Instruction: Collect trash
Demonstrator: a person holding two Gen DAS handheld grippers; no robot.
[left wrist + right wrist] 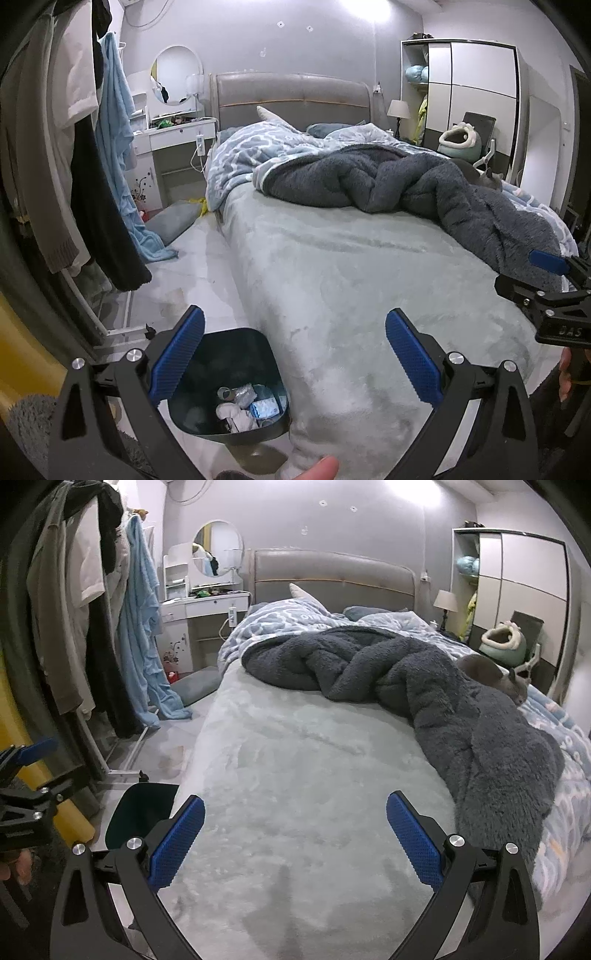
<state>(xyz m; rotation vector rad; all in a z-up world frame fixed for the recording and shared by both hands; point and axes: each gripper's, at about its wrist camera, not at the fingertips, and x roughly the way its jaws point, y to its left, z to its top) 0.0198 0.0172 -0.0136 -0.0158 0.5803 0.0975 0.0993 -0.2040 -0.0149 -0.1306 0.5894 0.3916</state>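
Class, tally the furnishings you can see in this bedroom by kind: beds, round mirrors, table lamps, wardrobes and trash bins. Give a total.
Bed: 1
Mirror: 1
Lamp: 1
Wardrobe: 1
Bin: 1
Total: 5

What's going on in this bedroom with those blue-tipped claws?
A person is collecting trash with a handheld gripper in each hand. The left gripper and right gripper are both open and empty, held over the bed. The bin beside the bed already holds crumpled rubbish.
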